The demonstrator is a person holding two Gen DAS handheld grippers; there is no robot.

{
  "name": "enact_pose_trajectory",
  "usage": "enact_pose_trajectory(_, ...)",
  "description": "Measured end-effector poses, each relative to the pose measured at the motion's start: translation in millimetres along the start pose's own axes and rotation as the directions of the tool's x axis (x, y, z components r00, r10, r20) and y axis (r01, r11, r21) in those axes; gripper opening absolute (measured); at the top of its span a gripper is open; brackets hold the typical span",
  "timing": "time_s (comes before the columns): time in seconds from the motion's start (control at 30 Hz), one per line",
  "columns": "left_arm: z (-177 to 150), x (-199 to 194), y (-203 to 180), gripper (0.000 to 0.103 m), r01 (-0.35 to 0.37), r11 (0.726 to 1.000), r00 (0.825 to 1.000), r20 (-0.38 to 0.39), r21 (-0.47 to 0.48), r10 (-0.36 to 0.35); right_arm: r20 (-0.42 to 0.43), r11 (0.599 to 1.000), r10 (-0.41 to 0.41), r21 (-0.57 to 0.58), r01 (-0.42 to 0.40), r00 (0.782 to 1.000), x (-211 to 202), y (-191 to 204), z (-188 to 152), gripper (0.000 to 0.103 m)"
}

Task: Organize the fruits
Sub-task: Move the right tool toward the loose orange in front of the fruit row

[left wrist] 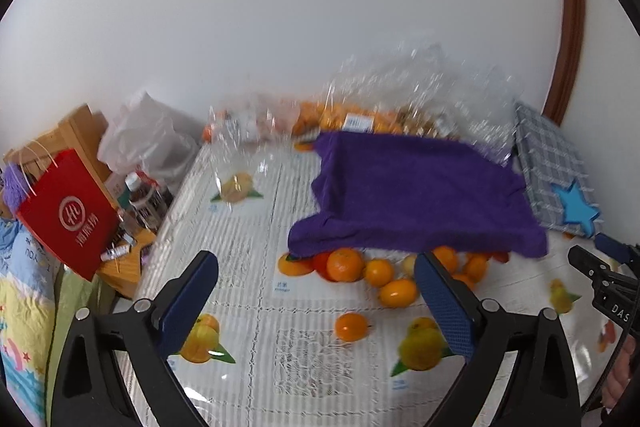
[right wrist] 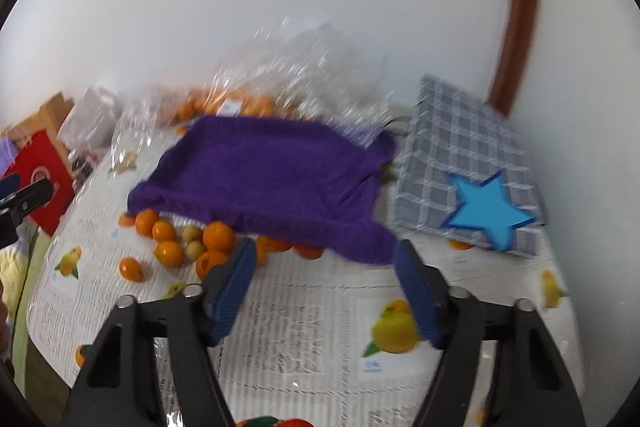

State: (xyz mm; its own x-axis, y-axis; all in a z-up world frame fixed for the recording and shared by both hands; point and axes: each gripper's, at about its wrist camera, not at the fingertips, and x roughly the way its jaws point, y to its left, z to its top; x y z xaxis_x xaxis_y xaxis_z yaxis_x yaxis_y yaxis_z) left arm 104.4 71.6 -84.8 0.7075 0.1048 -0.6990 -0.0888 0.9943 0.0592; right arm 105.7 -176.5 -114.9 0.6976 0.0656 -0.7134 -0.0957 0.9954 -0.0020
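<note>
A purple towel (left wrist: 416,191) (right wrist: 272,171) lies over a pile of fruit on the table. Oranges (left wrist: 345,264) (right wrist: 218,235) and two pale round fruits (right wrist: 192,233) spill out from under its near edge. One orange (left wrist: 351,326) (right wrist: 131,269) lies alone nearer to me. My left gripper (left wrist: 316,259) stands open just short of the pile, nothing between its fingers. My right gripper (right wrist: 326,247) is open too, its fingers either side of the towel's near hem without touching it. Both views are blurred.
A clear plastic bag (left wrist: 360,115) (right wrist: 240,103) with more oranges sits at the back by the wall. A grey checked bag with a blue star (left wrist: 552,163) (right wrist: 460,147) lies right of the towel. A red paper bag (left wrist: 68,215) and bottles (left wrist: 140,195) crowd the left edge.
</note>
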Motion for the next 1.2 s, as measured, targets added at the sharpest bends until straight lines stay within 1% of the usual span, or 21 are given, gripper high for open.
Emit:
enact_pose_trajectory(0.03, -1.3, 8.7, 1.7, 0.096, 0.0, 1.0, 1.0, -0.013, -0.001, 0.0, -0.014, 1.0, 0.008, 0.0, -0.008, 1.0, 9.4, 0.9, -1.2, 0.056)
enact_pose_trajectory(0.07, -3.1, 17.4, 3.8, 0.094, 0.0, 1.0, 1.0, -0.028, -0.002, 0.0, -0.036, 1.0, 0.018, -0.003, -0.018, 0.999, 23.3, 3.5, -3.4, 0.053)
enact_pose_trajectory(0.1, -5.7, 28.1, 6.7, 0.093, 0.006, 1.0, 0.999, -0.046, -0.002, -0.006, -0.06, 1.0, 0.028, -0.008, -0.029, 0.998, 36.7, 6.6, -5.7, 0.046)
enact_pose_trajectory(0.13, -7.8, 36.2, 9.0, 0.092, 0.013, 1.0, 0.998, -0.059, -0.001, -0.013, -0.072, 0.999, 0.037, -0.012, -0.038, 0.997, 43.7, 9.0, -7.4, 0.042)
enact_pose_trajectory(0.2, -11.6, 51.3, 14.4, 0.092, 0.021, 1.0, 0.996, -0.085, -0.003, -0.021, -0.102, 0.998, 0.066, -0.016, -0.068, 0.993, 62.9, 14.7, -11.4, 0.04)
enact_pose_trajectory(0.3, -16.6, 69.0, 22.7, 0.092, 0.03, 0.999, 0.993, -0.118, -0.014, -0.032, -0.136, 0.992, 0.124, -0.021, -0.128, 0.983, 86.2, 25.8, -16.3, 0.04)
enact_pose_trajectory(0.33, -18.0, 73.3, 25.7, 0.09, 0.037, 0.999, 0.992, -0.124, -0.019, -0.039, -0.139, 0.989, 0.139, -0.019, -0.143, 0.98, 90.2, 29.0, -17.2, 0.04)
enact_pose_trajectory(0.37, -19.4, 77.1, 28.9, 0.088, 0.047, 0.999, 0.99, -0.131, -0.025, -0.049, -0.143, 0.988, 0.152, -0.017, -0.156, 0.978, 93.7, 32.1, -17.6, 0.04)
enact_pose_trajectory(0.47, -23.1, 86.2, 35.8, 0.088, 0.06, 0.997, 0.987, -0.146, -0.037, -0.065, -0.16, 0.982, 0.185, -0.012, -0.189, 0.97, 106.7, 41.3, -17.8, 0.04)
enact_pose_trajectory(0.63, -28.3, 91.6, 42.4, 0.086, 0.095, 0.995, 0.984, -0.15, -0.039, -0.1, -0.186, 0.98, 0.191, -0.01, -0.196, 0.964, 125.1, 53.9, -15.3, 0.04)
enact_pose_trajectory(0.73, -30.5, 93.5, 45.0, 0.086, 0.122, 0.992, 0.98, -0.155, -0.039, -0.127, -0.187, 0.982, 0.19, 0.013, -0.191, 0.964, 131.1, 52.8, -12.9, 0.04)
enact_pose_trajectory(0.83, -32.1, 95.4, 46.0, 0.086, 0.142, 0.989, 0.976, -0.163, -0.039, -0.146, -0.217, 0.978, 0.209, 0.052, -0.203, 0.954, 142.1, 50.2, -12.1, 0.037)
enact_pose_trajectory(0.9, -32.8, 96.5, 46.5, 0.086, 0.151, 0.987, 0.974, -0.164, -0.045, -0.156, -0.214, 0.972, 0.234, 0.077, -0.222, 0.948, 145.4, 48.2, -11.3, 0.036)
enact_pose_trajectory(0.97, -33.4, 98.1, 46.6, 0.083, 0.165, 0.985, 0.971, -0.169, -0.055, -0.172, -0.214, 0.973, 0.23, 0.075, -0.218, 0.949, 144.6, 47.3, -10.0, 0.036)
enact_pose_trajectory(1.07, -33.9, 105.5, 43.8, 0.079, 0.202, 0.977, 0.959, -0.188, -0.074, -0.213, -0.203, 0.983, 0.184, 0.049, -0.178, 0.962, 137.9, 41.8, -10.2, 0.036)
enact_pose_trajectory(1.13, -33.1, 110.3, 40.6, 0.077, 0.214, 0.974, 0.955, -0.193, -0.078, -0.225, -0.202, 0.986, 0.166, 0.044, -0.161, 0.965, 134.6, 34.9, -12.1, 0.036)
enact_pose_trajectory(1.2, -31.3, 115.8, 36.2, 0.075, 0.226, 0.971, 0.95, -0.203, -0.076, -0.237, -0.205, 0.992, 0.13, 0.027, -0.127, 0.97, 131.7, 28.7, -15.6, 0.036)
